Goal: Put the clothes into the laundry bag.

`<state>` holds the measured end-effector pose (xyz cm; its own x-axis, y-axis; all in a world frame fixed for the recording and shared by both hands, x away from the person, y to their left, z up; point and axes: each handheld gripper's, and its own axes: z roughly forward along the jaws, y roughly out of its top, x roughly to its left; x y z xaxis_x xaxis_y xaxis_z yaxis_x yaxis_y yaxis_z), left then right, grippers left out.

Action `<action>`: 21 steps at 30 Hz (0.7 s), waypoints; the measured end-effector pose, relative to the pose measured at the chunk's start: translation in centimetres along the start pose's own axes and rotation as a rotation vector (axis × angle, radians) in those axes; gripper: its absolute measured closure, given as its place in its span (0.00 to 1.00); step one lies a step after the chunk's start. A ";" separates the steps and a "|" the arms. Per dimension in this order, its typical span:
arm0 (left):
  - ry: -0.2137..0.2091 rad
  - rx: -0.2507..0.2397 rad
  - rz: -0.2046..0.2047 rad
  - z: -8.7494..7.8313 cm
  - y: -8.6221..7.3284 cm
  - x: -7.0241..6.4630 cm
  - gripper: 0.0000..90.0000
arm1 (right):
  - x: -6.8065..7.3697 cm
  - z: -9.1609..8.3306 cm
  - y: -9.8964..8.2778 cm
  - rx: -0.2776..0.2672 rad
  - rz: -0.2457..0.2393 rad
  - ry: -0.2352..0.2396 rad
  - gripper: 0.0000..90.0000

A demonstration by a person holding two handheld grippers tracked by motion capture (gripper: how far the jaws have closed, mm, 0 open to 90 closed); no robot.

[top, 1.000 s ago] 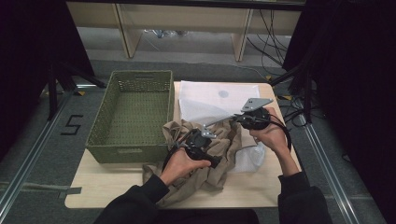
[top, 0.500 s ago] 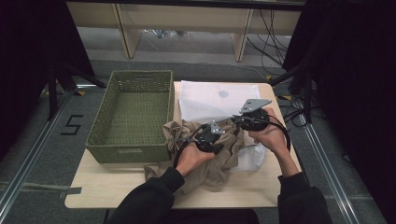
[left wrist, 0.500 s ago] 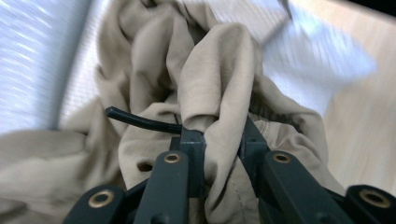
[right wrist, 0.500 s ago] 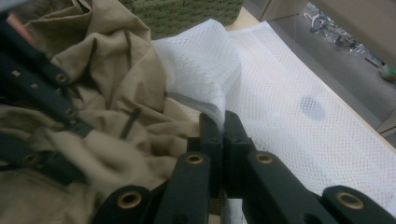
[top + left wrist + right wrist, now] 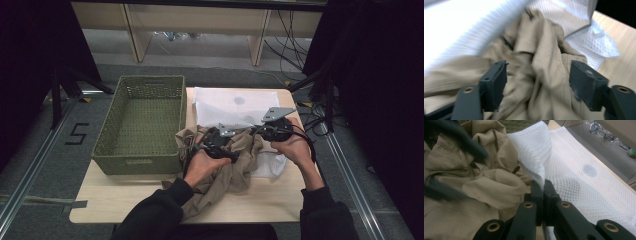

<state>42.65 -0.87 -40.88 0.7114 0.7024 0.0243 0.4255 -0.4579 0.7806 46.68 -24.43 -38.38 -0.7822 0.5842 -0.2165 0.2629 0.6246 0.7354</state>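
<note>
**Jaws: right clamped on mesh edge, left apart over garment**

Jaws of the right gripper (image 5: 543, 185) are together, pinching the rim of the white mesh bag (image 5: 579, 175) and holding its edge up. The left gripper (image 5: 537, 86) has just been opening; a ridge of the beige garment (image 5: 541, 62) runs between its jaws, away from the camera, but the pads do not press on it.

Key relation: in the high view the garment (image 5: 235, 165) lies bunched at the table's near middle, partly on the bag (image 5: 225, 105), directly under the left gripper (image 5: 217, 142). The held bag edge sits just to the garment's right, at the right gripper (image 5: 260, 131). Left hand is nearer the cloth. Judgement: next grasp should take that ridge and carry it right, toward the lifted edge. Green basket (image 5: 142, 125) stands left, apart.
</note>
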 end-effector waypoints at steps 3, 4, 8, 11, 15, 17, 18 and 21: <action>0.114 -0.001 0.056 -3.5 0.5 2.5 0.30 | 0.1 0.0 0.0 0.000 -0.001 -0.002 1.00; 0.150 0.014 0.051 -4.5 0.6 3.8 0.30 | 0.1 0.1 0.1 0.002 -0.003 0.005 1.00; 0.178 0.092 0.053 -4.8 0.1 6.6 0.35 | 0.4 0.2 0.3 0.004 -0.003 0.006 1.00; 0.151 0.158 0.074 -3.7 -0.1 7.9 0.35 | 0.4 0.4 0.4 0.005 -0.010 0.013 1.00; 0.146 0.244 0.090 -1.7 -0.1 8.3 0.36 | 0.4 0.5 0.4 0.003 -0.015 0.014 1.00; 0.180 0.305 0.111 -0.8 -0.2 8.4 0.36 | 0.3 0.4 0.4 0.001 -0.016 0.015 1.00; 0.181 0.307 0.109 -0.6 -0.2 8.5 0.40 | 0.3 0.4 0.4 0.000 -0.020 0.016 1.00; 0.161 0.361 0.125 0.1 -0.5 9.0 0.65 | 0.3 0.3 0.4 0.001 -0.011 0.018 1.00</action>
<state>48.89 5.64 -41.06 0.6853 0.6927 0.2247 0.5310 -0.6865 0.4968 46.71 -23.85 -38.39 -0.7950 0.5678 -0.2134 0.2546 0.6317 0.7322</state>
